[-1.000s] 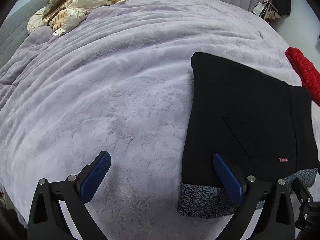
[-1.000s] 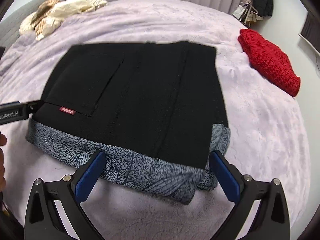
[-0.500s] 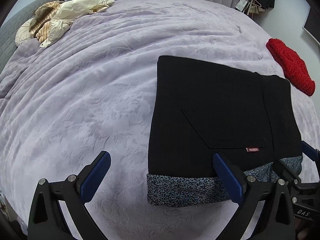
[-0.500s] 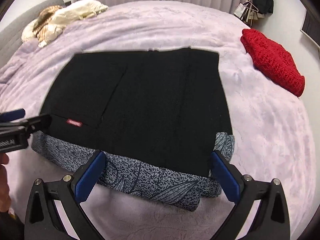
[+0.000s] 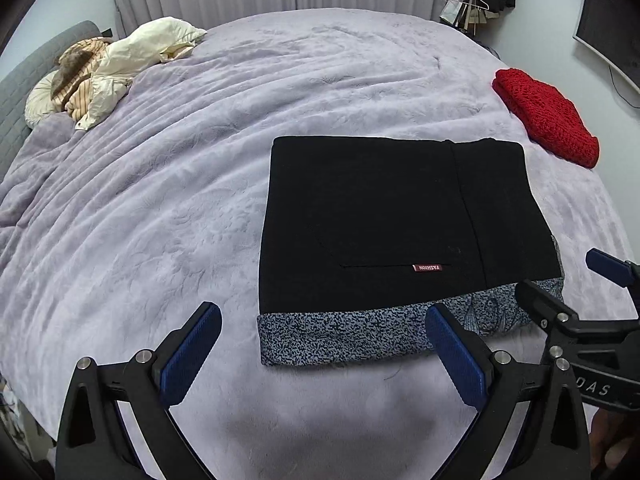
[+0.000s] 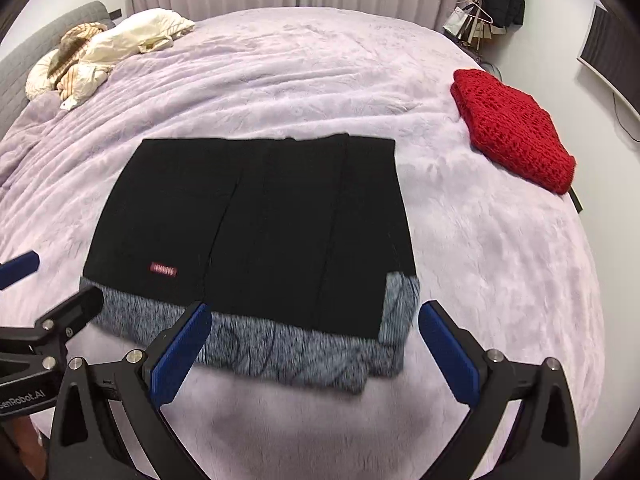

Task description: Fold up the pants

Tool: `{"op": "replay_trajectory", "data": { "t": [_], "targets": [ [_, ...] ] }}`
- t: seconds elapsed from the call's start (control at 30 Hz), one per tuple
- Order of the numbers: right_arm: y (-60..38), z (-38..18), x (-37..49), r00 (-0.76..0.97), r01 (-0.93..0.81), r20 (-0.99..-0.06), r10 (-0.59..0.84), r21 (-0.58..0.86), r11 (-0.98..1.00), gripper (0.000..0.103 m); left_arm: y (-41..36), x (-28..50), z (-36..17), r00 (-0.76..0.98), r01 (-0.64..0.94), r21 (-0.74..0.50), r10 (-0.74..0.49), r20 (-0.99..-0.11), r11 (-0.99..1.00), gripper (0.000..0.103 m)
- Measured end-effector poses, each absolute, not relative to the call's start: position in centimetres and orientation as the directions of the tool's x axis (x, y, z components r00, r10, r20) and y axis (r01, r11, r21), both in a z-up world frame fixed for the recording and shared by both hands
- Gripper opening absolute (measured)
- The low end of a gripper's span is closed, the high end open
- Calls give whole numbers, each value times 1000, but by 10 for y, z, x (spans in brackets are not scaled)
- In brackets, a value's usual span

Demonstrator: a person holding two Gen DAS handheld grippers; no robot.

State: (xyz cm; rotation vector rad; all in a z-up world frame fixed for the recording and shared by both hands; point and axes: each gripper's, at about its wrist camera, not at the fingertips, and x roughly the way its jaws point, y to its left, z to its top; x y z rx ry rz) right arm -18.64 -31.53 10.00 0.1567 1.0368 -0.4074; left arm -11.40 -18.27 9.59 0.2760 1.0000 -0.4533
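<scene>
A bedroom, curtains along the far wall, and a big bed point(image 5: 168, 208) under a plush lilac blanket filling both views. That soft, wide surface is the work area, and it makes sense: plenty of flat room to lay cloth out.

Front and centre lie the pants point(image 5: 384, 216), folded into a compact black rectangle on the near part of the bed. A grey speckled layer peeks out along the near edge, so the upper fold sits a little short of the one beneath. A small red label point(image 5: 427, 267) shows on the back pocket, face up.

The left gripper point(image 5: 322, 350) hovers just short of that speckled edge, jaws spread wide, nothing between the blue pads. The right gripper point(image 6: 314, 348) is likewise wide and empty, poised over the near right part of the bundle. Both are apart from the cloth as far as can be told, and they flank the near edge side by side, which reads as either a release or a check on the result.

Off to the right, well apart from the pants, sits a red knit point(image 6: 514, 124), folded and parked out of the way. At the far left corner a heap of cream and striped clothes point(image 5: 108, 64) waits by the grey headboard point(image 5: 16, 92).

My judgement: the fold looks close to finished; at most a tidy of that uneven near edge remains.
</scene>
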Motion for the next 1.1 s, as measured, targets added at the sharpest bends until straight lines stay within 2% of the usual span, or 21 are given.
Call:
{"op": "replay_trajectory", "data": {
  "t": [0.4, 0.83, 1.1],
  "targets": [
    [-322, 85, -197, 402, 397, -877, -263, -92, 913, 103, -189, -127, 94, 461, 484, 6, -250, -851, 875, 103],
    [-320, 72, -200, 375, 372, -888, -267, -120, 921, 103, -193, -134, 87, 490, 470, 60, -204, -847, 880, 103],
    [-315, 73, -199, 376, 367, -885, -274, -129, 921, 103, -189, -132, 85, 467, 464, 28, -217, -857, 885, 103]
  ]
}}
